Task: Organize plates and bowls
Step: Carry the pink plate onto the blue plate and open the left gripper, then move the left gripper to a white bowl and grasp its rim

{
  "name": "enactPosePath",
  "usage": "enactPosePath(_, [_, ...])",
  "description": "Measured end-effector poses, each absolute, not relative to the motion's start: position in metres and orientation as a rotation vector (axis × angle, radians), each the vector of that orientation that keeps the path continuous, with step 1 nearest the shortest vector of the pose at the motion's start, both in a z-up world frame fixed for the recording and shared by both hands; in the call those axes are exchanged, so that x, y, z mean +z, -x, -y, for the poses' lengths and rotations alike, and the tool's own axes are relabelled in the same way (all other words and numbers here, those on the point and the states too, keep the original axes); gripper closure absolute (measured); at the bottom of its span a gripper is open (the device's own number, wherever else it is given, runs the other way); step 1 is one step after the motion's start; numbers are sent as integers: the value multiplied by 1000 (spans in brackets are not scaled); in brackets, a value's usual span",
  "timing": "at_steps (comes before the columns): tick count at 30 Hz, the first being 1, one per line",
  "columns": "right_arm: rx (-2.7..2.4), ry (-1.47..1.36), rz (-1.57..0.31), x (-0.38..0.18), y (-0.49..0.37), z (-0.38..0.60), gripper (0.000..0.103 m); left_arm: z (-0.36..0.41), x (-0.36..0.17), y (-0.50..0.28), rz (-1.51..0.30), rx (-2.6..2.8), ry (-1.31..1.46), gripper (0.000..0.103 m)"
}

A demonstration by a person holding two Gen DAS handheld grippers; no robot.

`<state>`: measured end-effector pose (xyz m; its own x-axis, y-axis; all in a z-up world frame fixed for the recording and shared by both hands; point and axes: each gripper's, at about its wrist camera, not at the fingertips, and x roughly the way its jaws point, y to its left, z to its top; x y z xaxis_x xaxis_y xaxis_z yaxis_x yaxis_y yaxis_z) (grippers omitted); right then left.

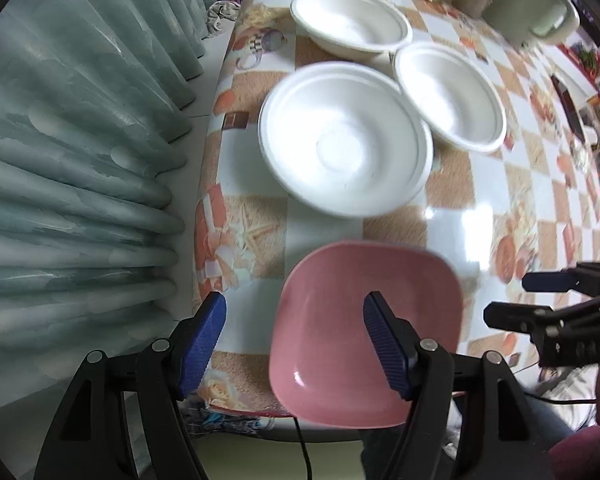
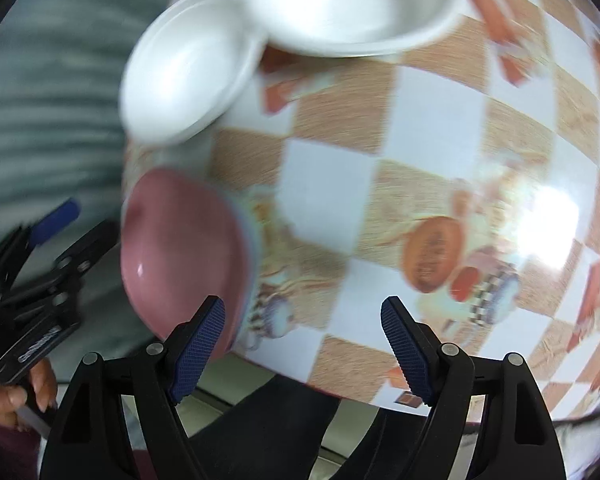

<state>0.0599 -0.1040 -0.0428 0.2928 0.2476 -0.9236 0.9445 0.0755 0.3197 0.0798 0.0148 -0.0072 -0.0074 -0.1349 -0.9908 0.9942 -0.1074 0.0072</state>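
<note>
Three white bowls (image 1: 346,140), one pink plate (image 1: 366,336), apparently unstacked, checkered table (image 1: 460,216)

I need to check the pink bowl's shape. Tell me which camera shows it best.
The left wrist view. The pink bowl sits sharp and nearly whole at the table's near edge, one finger covering part of it. The right wrist view shows it blurred, foreshortened at the left.

Left wrist cam looks steeply down over the near edge of the bench (image 1: 452,216), close above the pink plate (image 1: 364,332), curtain on its left. Right wrist cam sits further right, tilted down, blurred. Both share the pink plate (image 2: 180,248) and white bowls (image 1: 346,140).
</note>
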Motion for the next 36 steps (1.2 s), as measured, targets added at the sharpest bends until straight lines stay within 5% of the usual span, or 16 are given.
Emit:
enactPosePath(19, [-1034, -1408, -1075, -15, 48, 179, 21, 72, 19, -19, -1017, -1470, -1048, 28])
enactPosePath(31, [-1129, -1384, -1007, -30, 65, 266, 22, 147, -29, 18, -1040, -1422, -1154, 28])
enactPosePath(34, [-1120, -1395, -1036, -44, 64, 271, 23, 154, -43, 22, -1076, -1410, -1210, 36])
enactPosePath(36, [-1103, -1412, -1031, -53, 61, 272, 45, 156, -50, 25, -1103, -1403, -1246, 67])
